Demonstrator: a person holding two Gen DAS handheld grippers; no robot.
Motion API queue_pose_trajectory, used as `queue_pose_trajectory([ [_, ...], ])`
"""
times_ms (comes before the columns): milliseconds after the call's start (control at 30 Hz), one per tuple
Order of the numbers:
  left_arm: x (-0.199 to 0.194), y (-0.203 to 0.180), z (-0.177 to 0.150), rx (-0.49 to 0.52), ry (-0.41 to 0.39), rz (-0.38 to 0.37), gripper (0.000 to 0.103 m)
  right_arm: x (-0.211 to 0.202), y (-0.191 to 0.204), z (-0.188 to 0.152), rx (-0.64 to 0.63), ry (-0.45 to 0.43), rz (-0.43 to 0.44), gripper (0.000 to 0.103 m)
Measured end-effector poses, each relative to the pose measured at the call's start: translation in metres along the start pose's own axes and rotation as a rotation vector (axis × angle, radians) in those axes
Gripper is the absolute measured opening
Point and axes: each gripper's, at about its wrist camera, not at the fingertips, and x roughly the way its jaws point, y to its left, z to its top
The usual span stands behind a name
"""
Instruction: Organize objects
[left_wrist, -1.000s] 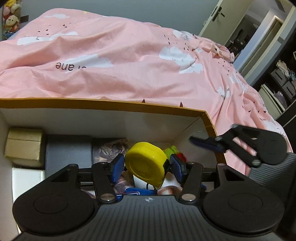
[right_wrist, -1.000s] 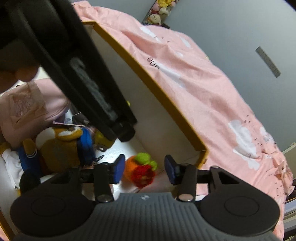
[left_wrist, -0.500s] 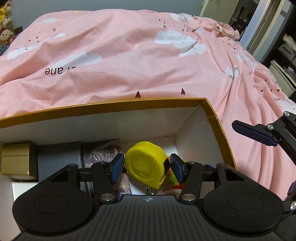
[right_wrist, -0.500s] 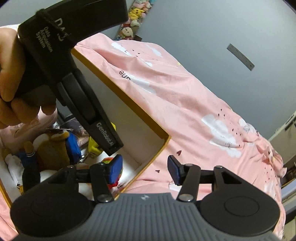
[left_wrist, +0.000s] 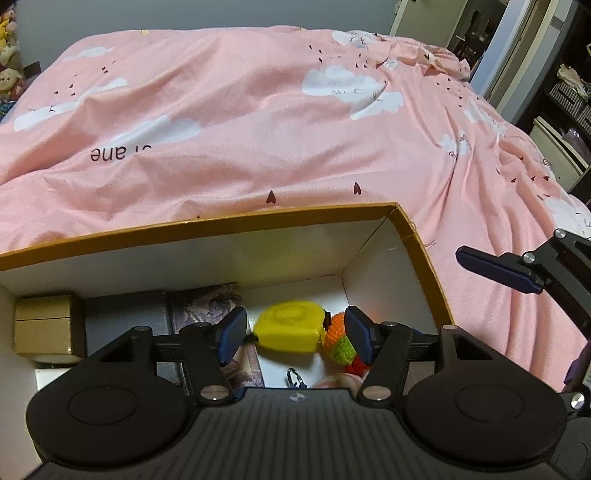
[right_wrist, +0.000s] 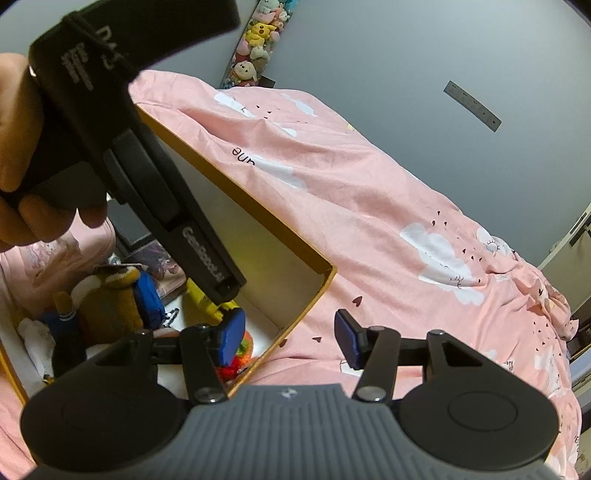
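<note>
A yellow tape measure (left_wrist: 288, 328) lies, slightly blurred, on the floor of the orange-rimmed white box (left_wrist: 221, 225), against a crocheted orange, green and red toy (left_wrist: 338, 341). My left gripper (left_wrist: 295, 336) hangs just above it; its jaws are opening and the blue pads stand clear of the tape. In the right wrist view the tape (right_wrist: 201, 299) shows under the left gripper (right_wrist: 227, 288), which a hand holds. My right gripper (right_wrist: 290, 341) is open with nothing between its pads, over the box's corner (right_wrist: 328, 269). One of its fingers (left_wrist: 495, 269) shows at the right.
Inside the box are a small gold box (left_wrist: 42, 325), a grey box (left_wrist: 125, 314), a picture card (left_wrist: 207, 302), a metal clip (left_wrist: 293, 376) and a brown and blue plush toy (right_wrist: 110, 299). A pink duvet (left_wrist: 295, 129) covers the bed. Shelves stand right (left_wrist: 569, 96).
The tape measure was held between the left pads; now the jaws are wider and it lies lower in the box. The right gripper has drawn back from the box to its corner.
</note>
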Motion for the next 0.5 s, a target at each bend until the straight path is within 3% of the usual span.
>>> queue_pose_trajectory([
  [300, -0.056, -0.007, -0.007, 0.064, -0.124, 0.074, 0.066, -0.020, -0.009, 0.006, 0.156, 0.009, 0.052, 0.055],
  [500, -0.114, -0.021, -0.021, 0.108, -0.256, 0.120, 0.066, -0.055, -0.024, 0.012, 0.414, -0.007, 0.157, 0.057],
])
